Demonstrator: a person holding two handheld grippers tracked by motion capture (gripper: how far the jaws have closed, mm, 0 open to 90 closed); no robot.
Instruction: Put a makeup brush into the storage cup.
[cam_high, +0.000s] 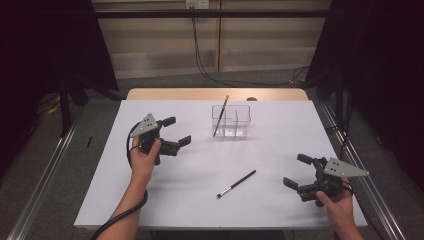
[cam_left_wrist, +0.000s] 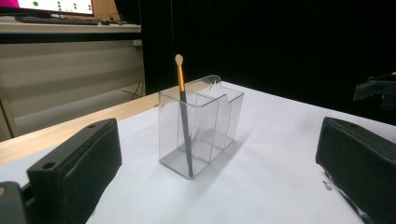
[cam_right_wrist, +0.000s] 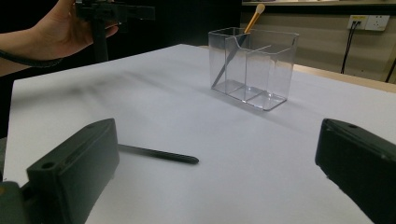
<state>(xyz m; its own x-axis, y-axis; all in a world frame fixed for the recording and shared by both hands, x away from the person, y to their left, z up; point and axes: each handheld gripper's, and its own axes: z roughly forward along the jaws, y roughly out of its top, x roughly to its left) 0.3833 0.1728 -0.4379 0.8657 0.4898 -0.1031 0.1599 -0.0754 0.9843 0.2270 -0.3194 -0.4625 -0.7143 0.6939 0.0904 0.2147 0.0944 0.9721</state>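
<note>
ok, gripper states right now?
Left gripper: open, holding nothing.
Right gripper: open, holding nothing; black brush lies loose on the table.

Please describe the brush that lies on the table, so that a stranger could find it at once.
On the white table, look in front of the clear organizer, toward the right tongs. The black brush lies flat there, alone; the gold-handled brush stands inside the organizer.

A lab: black curtains and floor rails.

1 brush stands in the organizer; another lies before it.
</note>
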